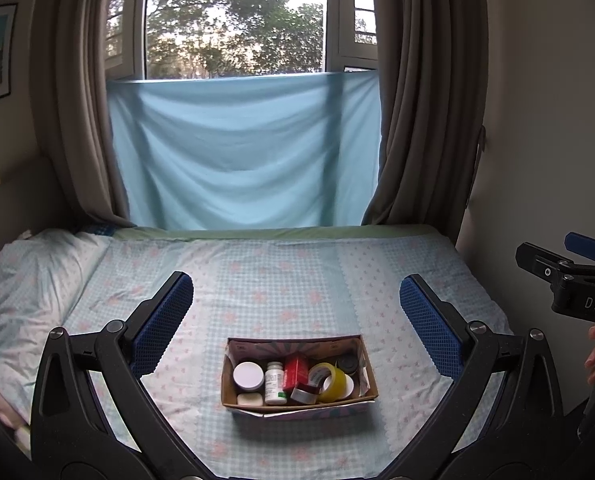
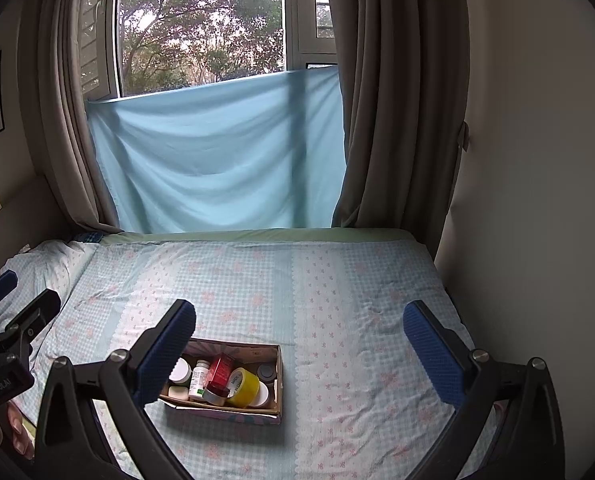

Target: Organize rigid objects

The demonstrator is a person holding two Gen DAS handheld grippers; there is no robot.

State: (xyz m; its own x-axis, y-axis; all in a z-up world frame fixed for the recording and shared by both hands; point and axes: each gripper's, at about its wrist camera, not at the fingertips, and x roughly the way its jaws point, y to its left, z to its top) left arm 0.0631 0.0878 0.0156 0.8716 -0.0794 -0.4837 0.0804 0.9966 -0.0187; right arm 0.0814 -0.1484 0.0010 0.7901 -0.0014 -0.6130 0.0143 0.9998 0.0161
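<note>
An open cardboard box (image 1: 367, 376) sits on the bed near its front edge; it also shows in the right wrist view (image 2: 280, 380). Inside lie a white-lidded jar (image 1: 248, 375), a white pill bottle (image 1: 275, 383), a red box (image 1: 296, 370), a yellow tape roll (image 1: 331, 382), a grey tape roll (image 1: 303, 395), a white soap bar (image 1: 250, 400) and a dark jar (image 1: 347, 363). My left gripper (image 1: 297, 304) is open and empty, held above and in front of the box. My right gripper (image 2: 299, 330) is open and empty, to the right of the box.
The bed (image 1: 297, 264) has a blue patterned sheet and a pillow (image 1: 25, 280) at the left. Brown curtains (image 1: 417, 120) and a blue cloth (image 1: 241, 148) hang at the window behind. A wall (image 2: 537, 160) borders the bed's right side.
</note>
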